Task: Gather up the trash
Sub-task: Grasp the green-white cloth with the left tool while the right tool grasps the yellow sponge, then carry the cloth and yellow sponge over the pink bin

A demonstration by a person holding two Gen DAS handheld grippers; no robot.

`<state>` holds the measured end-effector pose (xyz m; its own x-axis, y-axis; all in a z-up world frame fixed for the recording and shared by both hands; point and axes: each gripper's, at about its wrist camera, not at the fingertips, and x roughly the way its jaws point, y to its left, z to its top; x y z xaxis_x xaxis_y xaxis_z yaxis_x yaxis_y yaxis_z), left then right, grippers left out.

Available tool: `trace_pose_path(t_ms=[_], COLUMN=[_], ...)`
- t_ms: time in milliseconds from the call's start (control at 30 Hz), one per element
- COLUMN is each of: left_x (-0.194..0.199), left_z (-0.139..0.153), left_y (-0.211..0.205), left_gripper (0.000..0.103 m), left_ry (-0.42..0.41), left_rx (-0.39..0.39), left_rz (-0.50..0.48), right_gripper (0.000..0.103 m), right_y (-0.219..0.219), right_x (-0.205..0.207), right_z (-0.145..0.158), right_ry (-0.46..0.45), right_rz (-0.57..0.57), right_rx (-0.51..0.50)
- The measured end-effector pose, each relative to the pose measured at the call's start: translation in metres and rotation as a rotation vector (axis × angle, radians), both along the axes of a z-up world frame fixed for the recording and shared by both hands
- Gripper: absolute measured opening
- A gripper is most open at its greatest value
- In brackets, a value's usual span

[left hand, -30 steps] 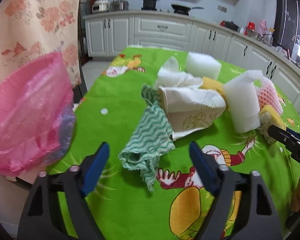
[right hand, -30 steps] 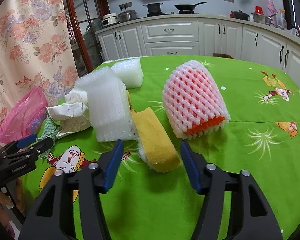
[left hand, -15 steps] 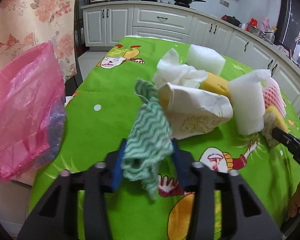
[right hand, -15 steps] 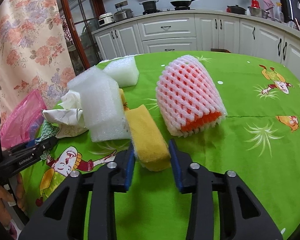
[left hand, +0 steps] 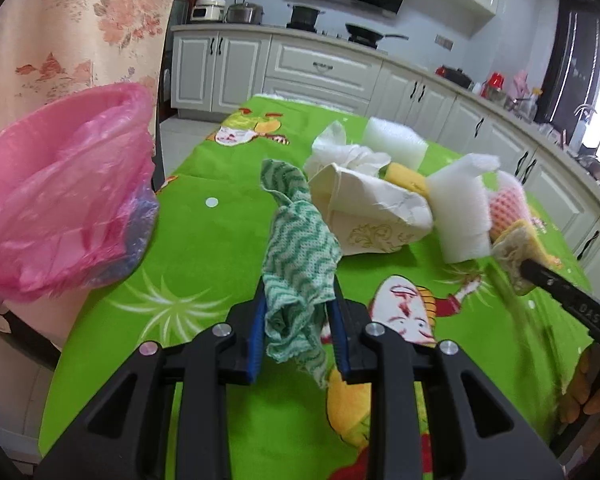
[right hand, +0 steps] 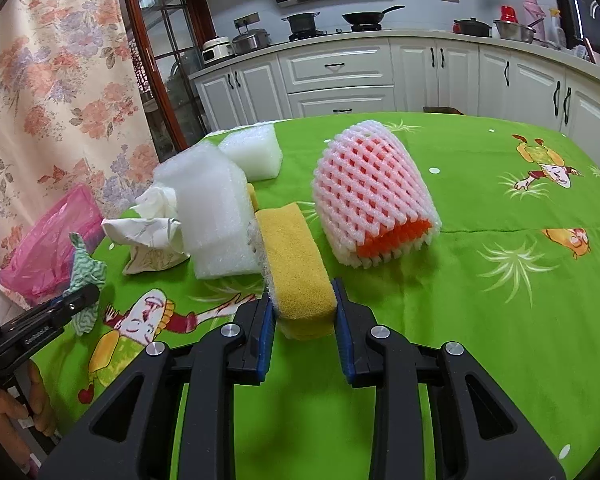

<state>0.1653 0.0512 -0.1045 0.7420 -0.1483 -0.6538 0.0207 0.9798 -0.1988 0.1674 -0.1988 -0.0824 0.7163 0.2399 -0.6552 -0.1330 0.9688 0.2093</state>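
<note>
The left gripper [left hand: 296,312] is clenched on a green-white wavy cloth [left hand: 300,256]; the blue pads press it from both sides, w/ the top of the cloth standing up above the jaws and a loose end hanging below. The right gripper [right hand: 304,312] is clenched on the near end of a yellow sponge [right hand: 292,264], which has a white scrub layer on its left side; the far end of the sponge points away, toward the foam pieces. Just left of the sponge stands a white foam block [right hand: 216,216], touching it, and behind that lies a second white foam piece [right hand: 256,152]. Right of the sponge, near but apart, lies a pink foam fruit net [right hand: 372,196] on its side w/ an orange layer inside. Left of the foam block are a crumpled paper cup [right hand: 148,244] and a white tissue [right hand: 156,200] pressed together. All this lies on the counter [right hand: 480,320], covered w/ a bright green cloth w/ cartoon figures. At the left edge of the counter is a bin w/ a pink trash bag [left hand: 56,200], open at the top, near the left gripper but not touching it. Behind: a floral curtain [right hand: 48,80], white kitchen cabinets [right hand: 340,76], and a stove w/ pots and a pan [right hand: 364,16].
</note>
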Motion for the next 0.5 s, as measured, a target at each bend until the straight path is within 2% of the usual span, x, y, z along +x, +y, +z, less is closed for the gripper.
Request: trace_pose_path(t_ms=[267, 500], left_x=[-0.034, -0.052], left_z=[0.016, 0.020], left_y=[-0.011, -0.015], left_gripper=[0.027, 0.027], left_ry=[-0.110, -0.155], left_rx=[0.073, 0.112], left_rz=[-0.024, -0.043], right_gripper=[0.028, 0.028], right_y=[0.020, 0.043], right_x=[-0.012, -0.026], right_z=[0.005, 0.014], right_ry=[-0.016, -0.047], right_rz=[0.060, 0.143], right_rx=[0.007, 0.011])
